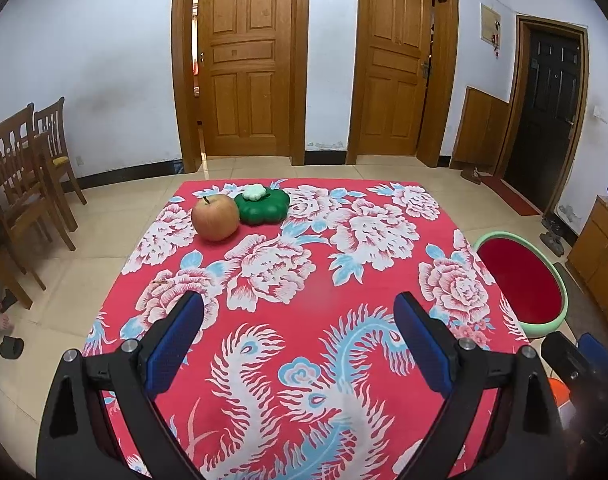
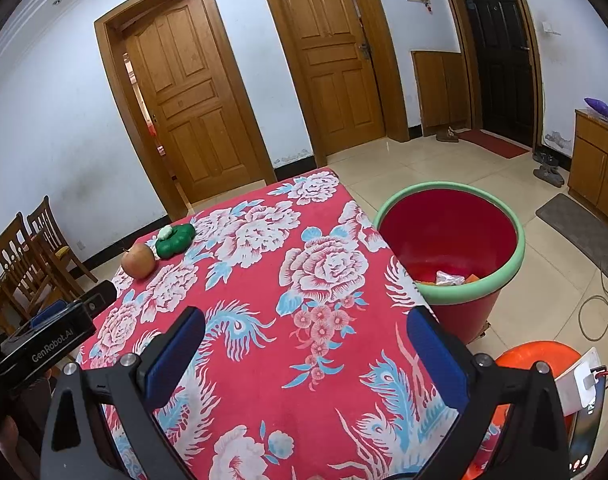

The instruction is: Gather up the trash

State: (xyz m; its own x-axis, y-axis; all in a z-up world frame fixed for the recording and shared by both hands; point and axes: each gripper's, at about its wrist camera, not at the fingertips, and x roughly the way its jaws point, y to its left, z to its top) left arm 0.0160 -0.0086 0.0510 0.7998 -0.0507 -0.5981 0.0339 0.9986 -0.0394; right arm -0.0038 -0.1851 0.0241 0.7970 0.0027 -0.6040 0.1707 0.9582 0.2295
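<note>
Both our grippers hover low over the near end of the tablecloth, the left gripper and the right gripper each spread wide with nothing between the blue pads. We take the bucket as our landmark: red, with a pale green rim, it stands on the floor touching the table's right edge, and wrappers already lie in its bottom. We see no loose scrap on the cloth itself, so we judge the collecting nearly done, or the next piece out of view. Well apart from the bucket, at the far left corner of the table, sit an apple and, just beside it, a green flower-shaped box with a white lid; whether either counts as trash we cannot tell. Should one go, we would reach with the left gripper, close squarely on its widest part, and carry it low across to the bucket's mouth.
</note>
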